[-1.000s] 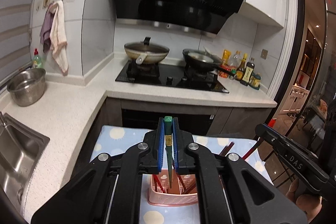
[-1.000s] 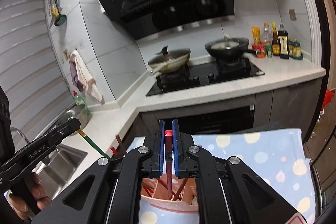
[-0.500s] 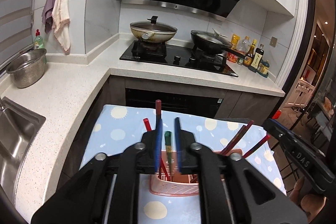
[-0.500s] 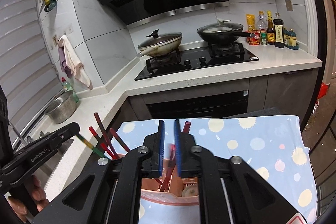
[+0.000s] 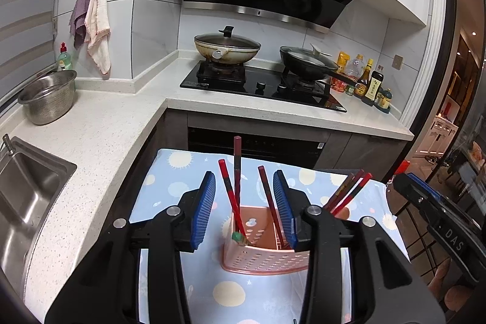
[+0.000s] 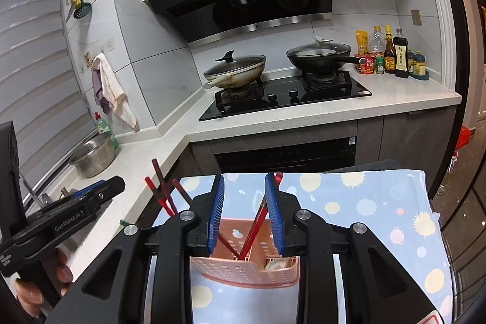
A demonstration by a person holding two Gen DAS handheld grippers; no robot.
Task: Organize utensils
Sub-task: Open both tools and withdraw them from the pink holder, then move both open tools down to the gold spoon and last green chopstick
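Observation:
A pink perforated utensil basket [image 5: 264,258] stands on a blue patterned cloth [image 5: 170,187]; it also shows in the right wrist view [image 6: 243,269]. Several red chopsticks [image 5: 232,196] lean in it, and a green-tipped one [image 5: 236,236] lies low at its left rim. My left gripper [image 5: 244,205] is open and empty just above the basket. My right gripper [image 6: 244,214] is open and empty above the basket, with a red chopstick [image 6: 256,225] standing free between its fingers. Each gripper shows at the edge of the other's view.
A white counter [image 5: 100,123] wraps around the left and back, with a sink [image 5: 24,196], a steel colander [image 5: 48,99], a hob with two lidded pans [image 5: 227,46], and sauce bottles [image 5: 369,84]. The cloth's right edge drops to the floor [image 6: 431,202].
Both grippers opened and let go of their chopsticks, the left a green-tipped one, the right a red one. Both chopsticks dropped into the basket. Both grippers now sit a little higher.

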